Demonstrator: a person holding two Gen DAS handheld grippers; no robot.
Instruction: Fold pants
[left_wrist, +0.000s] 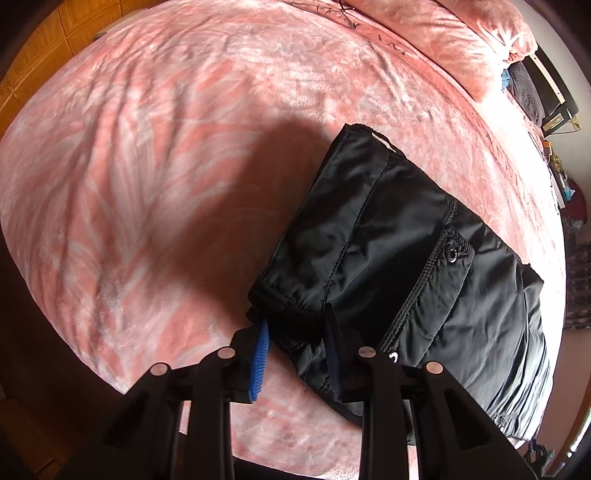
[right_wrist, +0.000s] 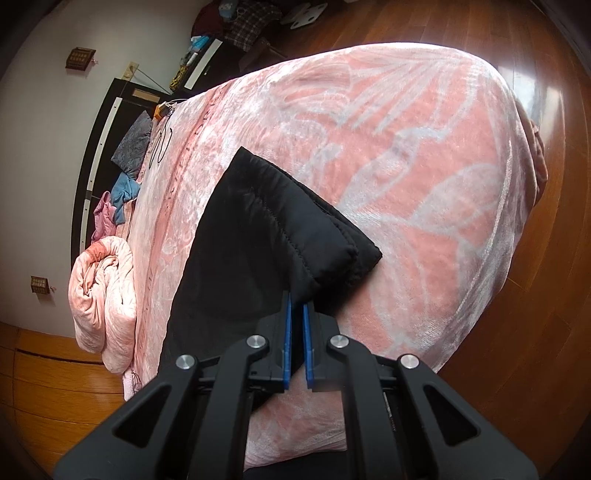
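Black padded pants (left_wrist: 399, 266) lie folded on the pink patterned blanket (left_wrist: 155, 177). A pocket flap with a snap faces up. In the left wrist view my left gripper (left_wrist: 295, 332) is open, its blue-padded jaws spread around the near corner of the fold without closing on it. In the right wrist view the pants (right_wrist: 258, 236) show a seamed edge and a folded corner. My right gripper (right_wrist: 297, 306) has its jaws nearly together, pinching the near edge of the black fabric.
The bed's blanket (right_wrist: 406, 155) drops off to a wooden floor (right_wrist: 535, 258) on the right. A rolled pink quilt (right_wrist: 103, 314) and loose clothes (right_wrist: 125, 192) lie by the dark headboard. Clutter sits along the far wall.
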